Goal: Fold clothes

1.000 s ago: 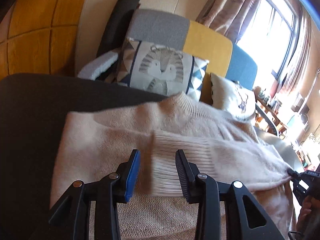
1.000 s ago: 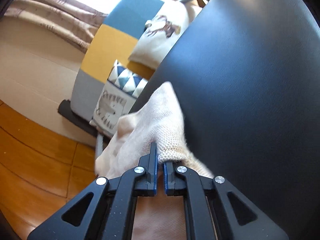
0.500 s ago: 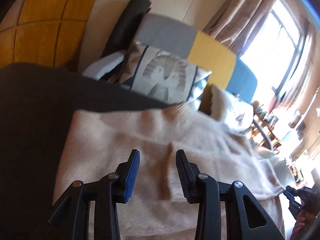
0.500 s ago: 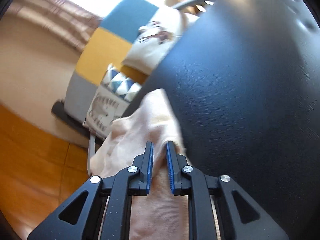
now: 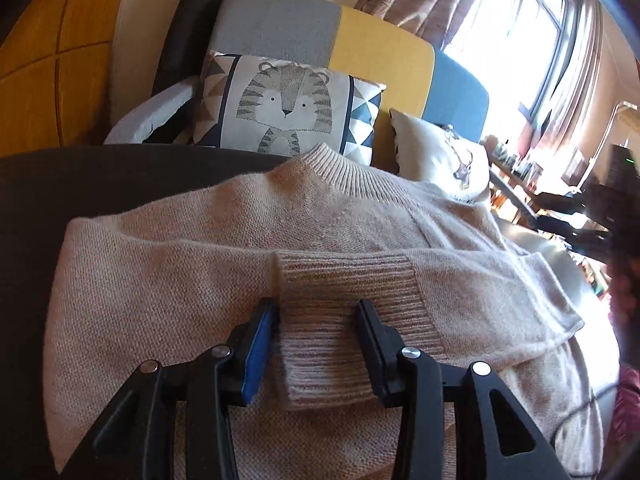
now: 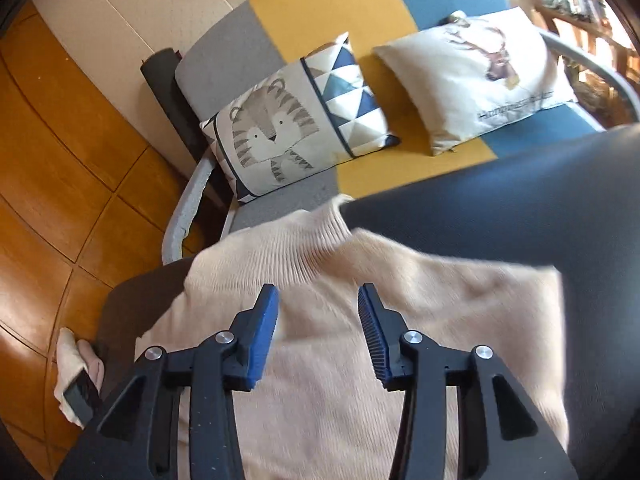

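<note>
One beige knitted sweater [image 5: 248,248] lay flat on the dark, leather-like tabletop [image 5: 80,176], its ribbed collar [image 5: 340,168] pointing toward the sofa and both sleeves drawn across the chest; the ribbed cuff [image 5: 344,312] of the upper sleeve rested near the middle of the body, likely laid there so the garment could be narrowed into a strip for the next fold. The left gripper [image 5: 316,344] hovered low over that cuff with its jaws standing apart, one finger on either side of the ribbing, closed on nothing. The right gripper [image 6: 318,332] hung over the sweater below the collar, jaws likewise apart and empty; that view was blurred, so whether its tips touched the knit could not be told. Judged from this, the sleeves were in and the body remained unfolded lengthwise. No containers showed. Beyond the table stood a grey, yellow and blue sofa [image 6: 360,4] carrying a tiger-print cushion [image 6: 288,124] and a white deer-print cushion [image 6: 480,76].
</note>
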`<action>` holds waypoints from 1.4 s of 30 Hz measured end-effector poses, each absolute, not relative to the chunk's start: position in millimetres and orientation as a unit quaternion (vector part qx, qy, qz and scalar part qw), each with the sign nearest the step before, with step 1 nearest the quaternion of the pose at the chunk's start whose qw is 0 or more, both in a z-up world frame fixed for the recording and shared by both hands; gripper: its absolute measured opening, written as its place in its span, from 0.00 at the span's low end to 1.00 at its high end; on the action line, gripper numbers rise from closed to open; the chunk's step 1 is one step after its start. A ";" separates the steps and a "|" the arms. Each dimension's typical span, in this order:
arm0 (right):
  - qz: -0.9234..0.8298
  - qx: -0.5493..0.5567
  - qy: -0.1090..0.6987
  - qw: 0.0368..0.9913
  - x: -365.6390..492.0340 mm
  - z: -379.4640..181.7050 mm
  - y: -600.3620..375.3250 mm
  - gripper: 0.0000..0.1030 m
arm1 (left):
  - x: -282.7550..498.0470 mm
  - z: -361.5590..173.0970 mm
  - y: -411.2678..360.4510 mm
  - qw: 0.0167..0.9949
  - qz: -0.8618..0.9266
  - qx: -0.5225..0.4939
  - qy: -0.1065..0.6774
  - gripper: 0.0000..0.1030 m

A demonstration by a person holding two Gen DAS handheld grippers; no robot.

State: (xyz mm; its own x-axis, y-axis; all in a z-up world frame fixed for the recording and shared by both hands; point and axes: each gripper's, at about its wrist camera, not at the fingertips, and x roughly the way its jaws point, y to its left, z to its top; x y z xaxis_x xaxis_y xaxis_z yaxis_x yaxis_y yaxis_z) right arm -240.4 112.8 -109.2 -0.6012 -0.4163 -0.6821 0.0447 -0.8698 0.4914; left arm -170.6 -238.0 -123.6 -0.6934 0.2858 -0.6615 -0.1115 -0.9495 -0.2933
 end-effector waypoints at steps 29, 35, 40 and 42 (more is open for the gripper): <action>-0.833 0.487 -0.174 0.194 -404.7 -111.7 63.5 0.05 | -168.8 -132.6 -242.6 0.118 0.922 -0.345 -0.132 0.41; -0.838 0.450 -0.171 0.258 -341.7 -58.2 59.7 0.05 | -170.4 -131.8 -241.7 0.117 0.921 -0.349 -0.129 0.41; -0.834 0.439 -0.155 0.295 -278.7 -35.2 56.3 0.05 | -171.7 -130.9 -240.6 0.114 0.920 -0.354 -0.125 0.41; -0.832 0.439 -0.143 0.308 -251.2 -34.8 58.7 0.05 | -172.3 -130.5 -240.2 0.113 0.919 -0.356 -0.124 0.41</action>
State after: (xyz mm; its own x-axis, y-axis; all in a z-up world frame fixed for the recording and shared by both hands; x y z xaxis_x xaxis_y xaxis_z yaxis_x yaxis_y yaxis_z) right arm -251.2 58.7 -34.8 -0.4246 -0.6386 -0.6417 0.3877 -0.7688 0.5086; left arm -172.3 -240.2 -130.5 -0.7203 0.2969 -0.6269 -0.1203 -0.9436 -0.3086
